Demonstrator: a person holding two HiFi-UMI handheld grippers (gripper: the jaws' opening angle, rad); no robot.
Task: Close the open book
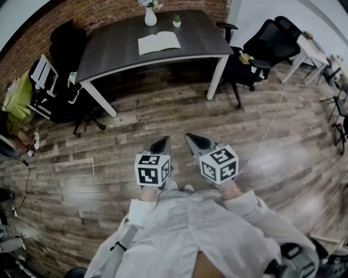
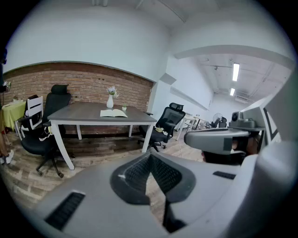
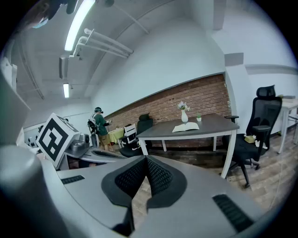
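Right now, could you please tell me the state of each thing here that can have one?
book: open, lying flat on the table.
vase: upright.
potted plant: upright.
left gripper: shut, empty.
right gripper: shut, empty.

table (image 1: pixel 109 54): dark grey top, white legs
book (image 1: pixel 159 42): cream pages
vase (image 1: pixel 150 18): white
wall (image 1: pixel 119 13): red-brown brick
floor (image 1: pixel 163 114): grey-brown wood planks
chairs (image 1: pixel 269 40): black
left gripper (image 1: pixel 162 144), right gripper (image 1: pixel 194 140): grey, black ribbed pads, white cubes with black square markers
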